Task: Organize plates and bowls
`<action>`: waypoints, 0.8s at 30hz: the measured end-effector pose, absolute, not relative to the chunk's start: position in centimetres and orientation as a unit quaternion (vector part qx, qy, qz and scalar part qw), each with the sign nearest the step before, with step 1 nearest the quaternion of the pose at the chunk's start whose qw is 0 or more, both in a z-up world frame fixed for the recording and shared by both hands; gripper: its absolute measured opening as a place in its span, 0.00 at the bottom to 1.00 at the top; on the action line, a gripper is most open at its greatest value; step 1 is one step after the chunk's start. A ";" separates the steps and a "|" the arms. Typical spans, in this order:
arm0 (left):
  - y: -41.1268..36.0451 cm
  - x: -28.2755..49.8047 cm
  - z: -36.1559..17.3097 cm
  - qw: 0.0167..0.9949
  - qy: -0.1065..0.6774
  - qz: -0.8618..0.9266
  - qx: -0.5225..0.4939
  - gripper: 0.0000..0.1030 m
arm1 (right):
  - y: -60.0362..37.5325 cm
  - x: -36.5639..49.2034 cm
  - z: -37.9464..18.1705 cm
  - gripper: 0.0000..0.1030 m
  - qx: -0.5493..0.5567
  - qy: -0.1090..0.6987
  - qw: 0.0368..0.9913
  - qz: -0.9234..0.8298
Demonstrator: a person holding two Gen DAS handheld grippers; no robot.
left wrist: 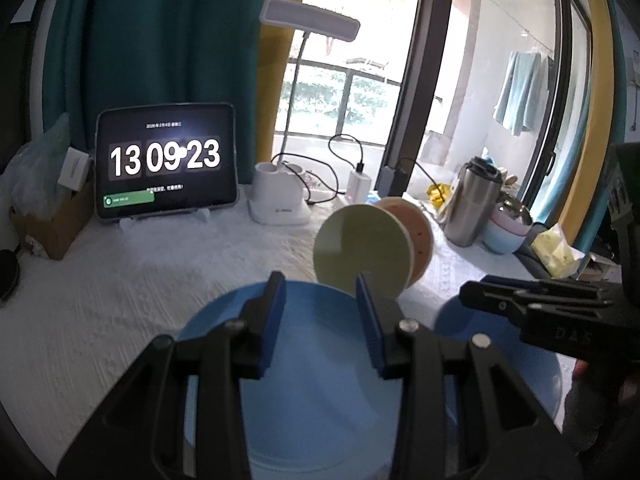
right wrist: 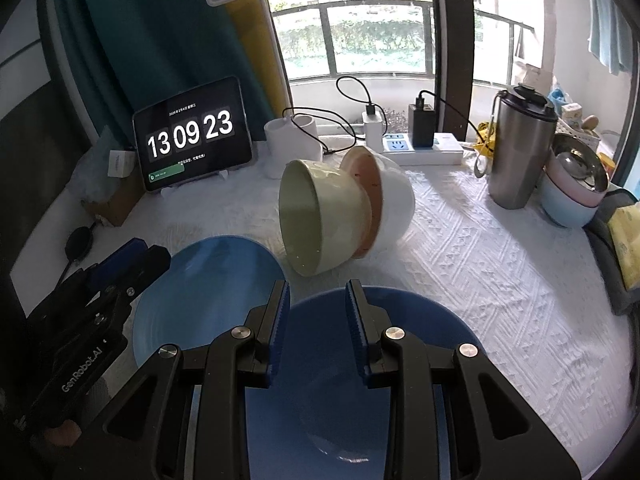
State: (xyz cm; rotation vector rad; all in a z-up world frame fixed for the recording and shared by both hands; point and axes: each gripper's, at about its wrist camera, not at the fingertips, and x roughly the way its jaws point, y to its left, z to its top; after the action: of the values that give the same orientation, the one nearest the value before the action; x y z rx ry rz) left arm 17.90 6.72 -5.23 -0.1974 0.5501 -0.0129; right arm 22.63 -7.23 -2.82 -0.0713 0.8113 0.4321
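A light blue plate [left wrist: 316, 392] lies on the white cloth under my left gripper [left wrist: 320, 304], which is open and empty above it. A darker blue plate [right wrist: 320, 400] lies under my right gripper [right wrist: 316, 300], also open and empty. In the right wrist view the light blue plate [right wrist: 208, 292] lies to the left of the dark one, with my left gripper [right wrist: 132, 258] beside it. A nested stack of bowls lies on its side behind the plates: green bowl [right wrist: 320, 220], pink bowl [right wrist: 366, 184], white bowl [right wrist: 396, 200]. The left wrist view shows the green bowl [left wrist: 356, 248] and the right gripper [left wrist: 472, 294].
A tablet clock [right wrist: 192, 136], white lamp base [right wrist: 292, 140], power strip [right wrist: 420, 148] with chargers, steel flask [right wrist: 520, 144] and stacked blue and pink bowls with steel ones [right wrist: 572, 192] stand along the back and right. A yellow packet [right wrist: 628, 240] lies at the right edge.
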 end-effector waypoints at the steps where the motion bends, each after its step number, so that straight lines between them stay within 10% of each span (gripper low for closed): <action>1: 6.8 18.1 -5.4 0.957 0.273 -0.006 -0.095 0.37 | -7.1 22.8 -2.9 0.29 -0.035 0.392 0.895 0.209; 24: 8.6 25.7 -7.0 0.934 0.339 -0.084 -0.067 0.37 | -2.3 27.1 -4.7 0.29 -0.029 0.422 0.888 0.182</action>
State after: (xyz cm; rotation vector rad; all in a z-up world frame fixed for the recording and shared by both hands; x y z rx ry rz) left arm 25.74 8.61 -6.97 -0.1372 0.6942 -0.1712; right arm 27.12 -2.35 -4.69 -0.0611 0.8763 0.3778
